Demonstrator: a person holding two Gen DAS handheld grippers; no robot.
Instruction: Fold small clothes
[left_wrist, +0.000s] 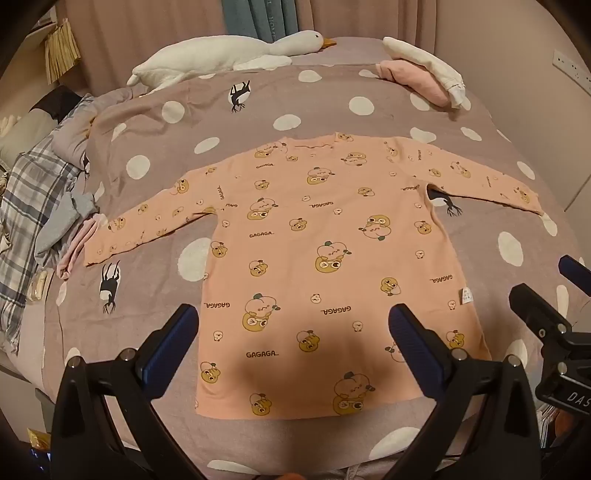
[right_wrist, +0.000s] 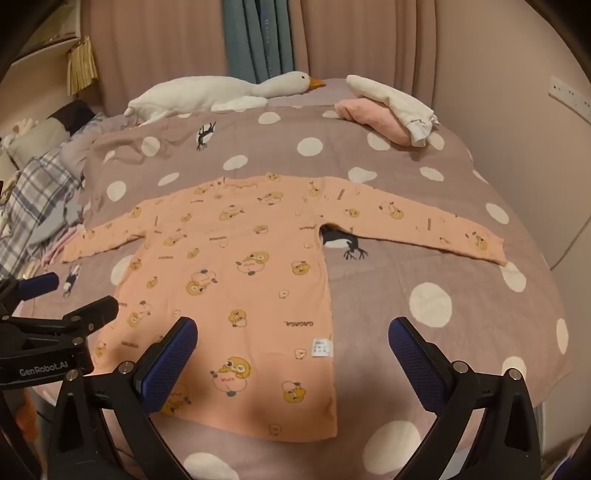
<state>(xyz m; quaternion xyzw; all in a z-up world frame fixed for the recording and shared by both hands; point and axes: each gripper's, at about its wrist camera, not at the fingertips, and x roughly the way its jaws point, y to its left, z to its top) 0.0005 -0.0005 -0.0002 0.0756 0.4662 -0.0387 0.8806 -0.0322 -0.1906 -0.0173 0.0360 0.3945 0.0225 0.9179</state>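
Note:
A small peach long-sleeved shirt (left_wrist: 314, 236) with cartoon prints lies flat on the bed, both sleeves spread out, hem nearest me. It also shows in the right wrist view (right_wrist: 236, 273). My left gripper (left_wrist: 291, 325) is open and empty, hovering above the shirt's lower half. My right gripper (right_wrist: 293, 336) is open and empty above the shirt's right hem edge, near a white label (right_wrist: 320, 348). The right gripper also shows at the right edge of the left wrist view (left_wrist: 554, 291). The left gripper shows at the left edge of the right wrist view (right_wrist: 70, 295).
The shirt lies on a mauve blanket with white dots (left_wrist: 207, 122). A white goose plush (left_wrist: 229, 55) lies at the far edge. Folded pink and white clothes (left_wrist: 421, 74) sit far right. Plaid bedding and loose clothes (left_wrist: 40, 195) are heaped at left.

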